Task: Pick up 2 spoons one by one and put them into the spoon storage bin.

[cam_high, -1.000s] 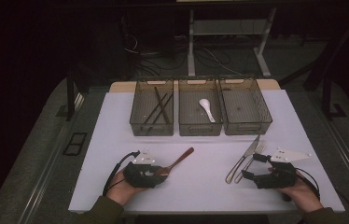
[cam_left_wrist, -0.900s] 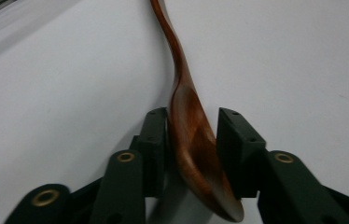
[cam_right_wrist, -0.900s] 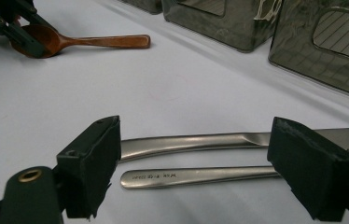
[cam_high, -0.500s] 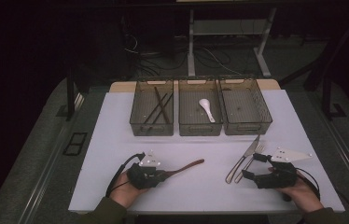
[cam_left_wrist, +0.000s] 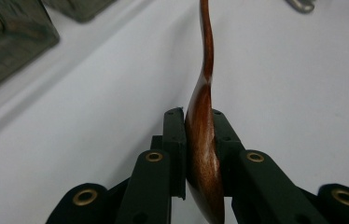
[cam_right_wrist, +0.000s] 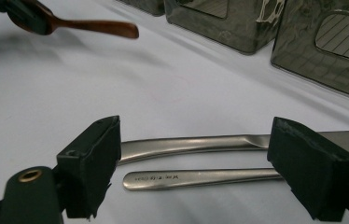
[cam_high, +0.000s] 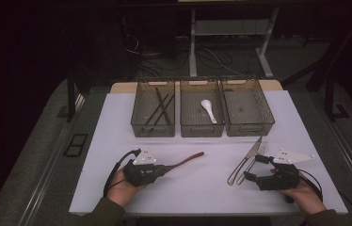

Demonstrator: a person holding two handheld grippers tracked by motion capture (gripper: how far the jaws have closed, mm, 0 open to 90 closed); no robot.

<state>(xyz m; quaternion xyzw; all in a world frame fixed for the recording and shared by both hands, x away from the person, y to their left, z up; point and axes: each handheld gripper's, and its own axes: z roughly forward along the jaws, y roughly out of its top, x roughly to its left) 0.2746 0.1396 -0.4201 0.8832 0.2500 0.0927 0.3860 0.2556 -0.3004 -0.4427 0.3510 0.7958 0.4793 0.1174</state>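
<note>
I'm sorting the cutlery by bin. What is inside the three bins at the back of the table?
The left bin holds dark chopsticks, the middle bin a white spoon. The right bin looks empty, though its near wall hides part of the floor.

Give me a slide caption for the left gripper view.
Left gripper shut on the bowl of a wooden spoon, its handle pointing away over the white table.
</note>
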